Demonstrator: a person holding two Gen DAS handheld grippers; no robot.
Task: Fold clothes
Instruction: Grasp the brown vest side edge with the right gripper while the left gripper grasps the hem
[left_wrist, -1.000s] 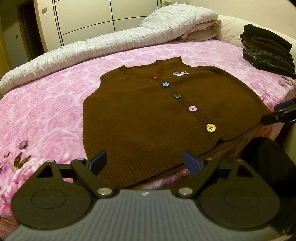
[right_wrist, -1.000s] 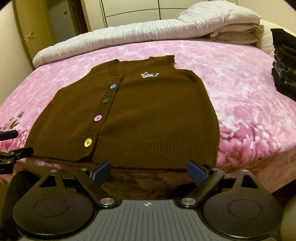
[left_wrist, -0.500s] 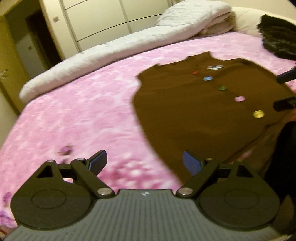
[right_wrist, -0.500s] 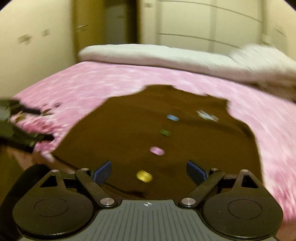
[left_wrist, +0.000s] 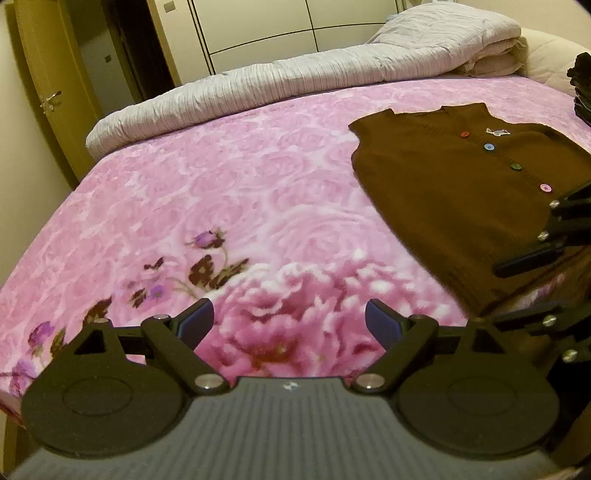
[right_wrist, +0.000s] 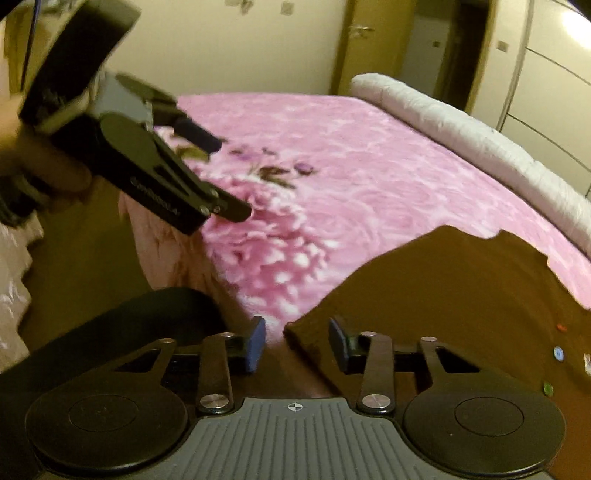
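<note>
Brown and knitted, the vest (left_wrist: 454, 192) lies flat on the pink blanket (left_wrist: 229, 192). In the left wrist view it sits at the right side of the frame, with its row of coloured buttons (left_wrist: 488, 147) facing up. In the right wrist view it fills the lower right, and its near corner comes right down to the bottom middle.

That corner is where the right gripper (right_wrist: 297, 345) is. Its jaws are closing, and the vest's corner sits between the two blue pads (right_wrist: 256, 343). The pads do not look pressed on the wool yet; a gap shows on each side.

The left gripper (left_wrist: 284, 321) is over bare blanket at the bottom middle of its own view, beside the vest and not on it. Its jaws stand wide apart with nothing in them. In the right wrist view it shows at the upper left, blurry, held in a hand (right_wrist: 44, 162).

I think this is the very start of the fold: getting hold of the vest's bottom edge. Nothing is folded yet.

Next, the right gripper needs to pinch the corner all the way, catching both layers of wool and none of the blanket under it. The left gripper probably needs a hold on the vest too, so the cloth lifts evenly and does not bunch up.

The grey quilt (left_wrist: 295, 85) rolled up along the top of the frame is well away.
</note>
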